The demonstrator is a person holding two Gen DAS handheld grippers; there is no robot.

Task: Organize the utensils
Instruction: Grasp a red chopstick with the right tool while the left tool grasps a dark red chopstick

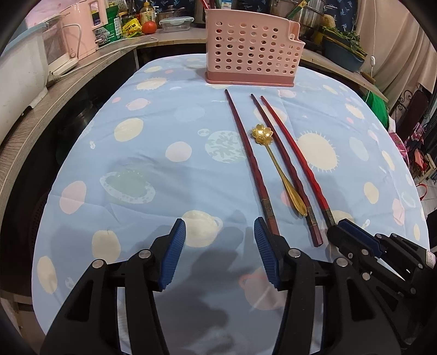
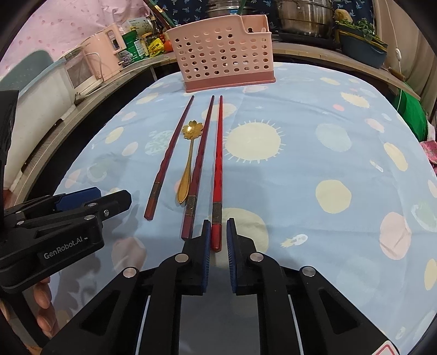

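Three chopsticks and a gold flower-bowled spoon point(image 1: 275, 163) lie side by side on the blue patterned cloth point(image 1: 153, 131), pointing at the pink perforated utensil holder point(image 1: 251, 49) at the far edge. My right gripper point(image 2: 219, 222) is shut on the near end of the bright red chopstick point(image 2: 218, 153), the rightmost one. My left gripper point(image 1: 218, 222) stands open over bare cloth. Its right finger point(image 1: 266, 245) covers the near end of the leftmost dark chopstick point(image 1: 245, 144), with nothing between the pads. The middle dark chopstick point(image 1: 284, 163) lies beside the spoon.
A wooden counter point(image 1: 68, 90) curves round the table's left and back, carrying pink appliances point(image 1: 82, 30), jars, a tomato, a lidded box and steel pots point(image 2: 306, 16). A blue planter point(image 2: 363, 49) stands at the back right. A person's fingers point(image 2: 41, 305) show at the lower left.
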